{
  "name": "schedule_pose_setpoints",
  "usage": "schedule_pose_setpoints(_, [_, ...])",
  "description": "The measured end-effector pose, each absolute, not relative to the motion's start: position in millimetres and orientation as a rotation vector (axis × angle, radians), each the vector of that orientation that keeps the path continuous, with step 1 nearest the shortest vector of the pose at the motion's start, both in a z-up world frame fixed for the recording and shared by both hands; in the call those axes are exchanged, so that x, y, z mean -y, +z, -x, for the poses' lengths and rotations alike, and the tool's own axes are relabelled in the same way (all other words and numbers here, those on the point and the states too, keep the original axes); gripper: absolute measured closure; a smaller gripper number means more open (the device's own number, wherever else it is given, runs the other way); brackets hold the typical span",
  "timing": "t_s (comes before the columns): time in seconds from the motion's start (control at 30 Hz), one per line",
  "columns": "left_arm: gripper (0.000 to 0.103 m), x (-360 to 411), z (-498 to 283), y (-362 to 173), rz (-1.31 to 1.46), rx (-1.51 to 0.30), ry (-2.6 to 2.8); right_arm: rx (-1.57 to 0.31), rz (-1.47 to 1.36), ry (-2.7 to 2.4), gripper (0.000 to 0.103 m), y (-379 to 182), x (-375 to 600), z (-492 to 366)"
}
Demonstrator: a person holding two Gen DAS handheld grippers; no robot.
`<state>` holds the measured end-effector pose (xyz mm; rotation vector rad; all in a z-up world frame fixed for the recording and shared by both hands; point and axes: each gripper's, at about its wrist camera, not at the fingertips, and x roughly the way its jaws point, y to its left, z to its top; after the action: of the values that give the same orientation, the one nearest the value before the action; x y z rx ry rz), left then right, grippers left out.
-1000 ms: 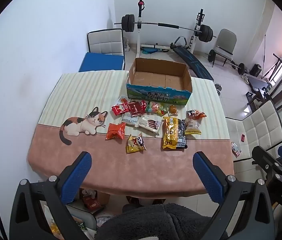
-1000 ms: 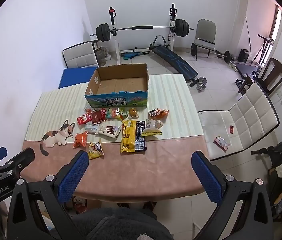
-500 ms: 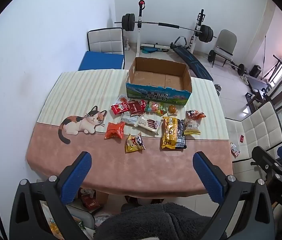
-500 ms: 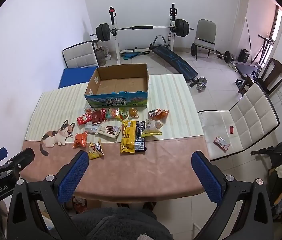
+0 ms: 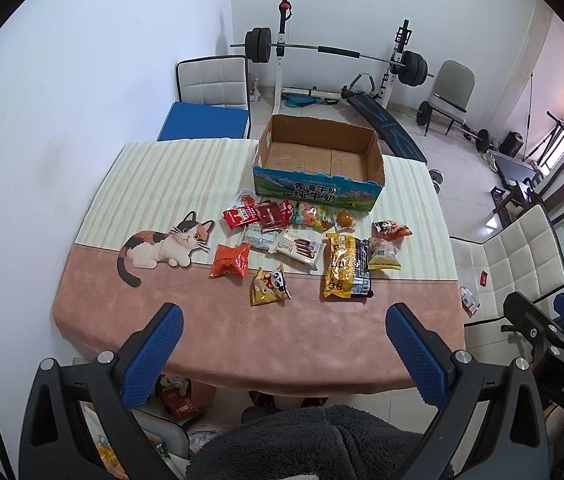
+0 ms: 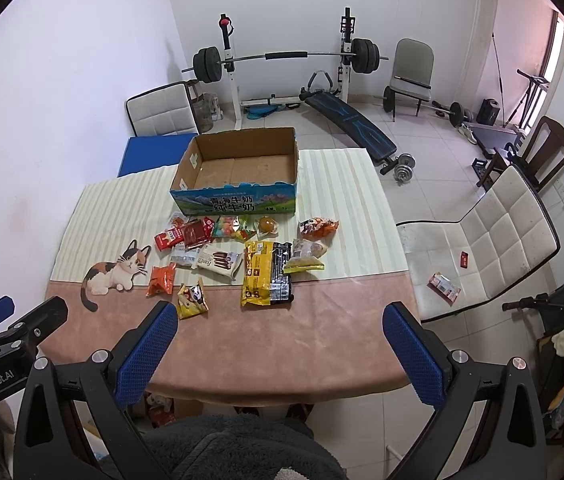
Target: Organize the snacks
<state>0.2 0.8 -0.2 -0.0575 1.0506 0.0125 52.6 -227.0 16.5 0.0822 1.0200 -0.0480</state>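
An empty open cardboard box stands at the far middle of the table. Several snack packs lie in front of it: a large yellow and black bag, a small yellow panda bag, an orange bag, a white Franzzi pack, red packs. My left gripper is open and empty, above the table's near edge. My right gripper is open and empty, also near the front edge.
The table has a pink and striped cloth with a cat picture. A white chair stands to the right, another chair behind. A barbell rack and bench fill the back of the room.
Both views have shifted only slightly; the table sits a little lower and nearer in the left wrist view. Nothing on the table has moved.
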Motion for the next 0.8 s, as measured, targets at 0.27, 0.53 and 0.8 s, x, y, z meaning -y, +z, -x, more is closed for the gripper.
schedule_pose_setpoints(0.27, [0.000,1.7,-0.2,2.9,0.058,-1.053,0.010,-1.017,-0.081,-0.049,0.000,16.9,228.2,-52.6])
schedule_pose_setpoints(0.53, [0.000,1.2,-0.4,2.9,0.060,-1.053,0.011,-1.016,-0.082,-0.048,0.000,17.0,228.0,-51.6])
schedule_pose_setpoints(0.8, [0.000,2.0,1.0,0.3,0.062,-1.054,0.010,-1.017,-0.081,-0.043,0.000,20.5,226.5,-54.3])
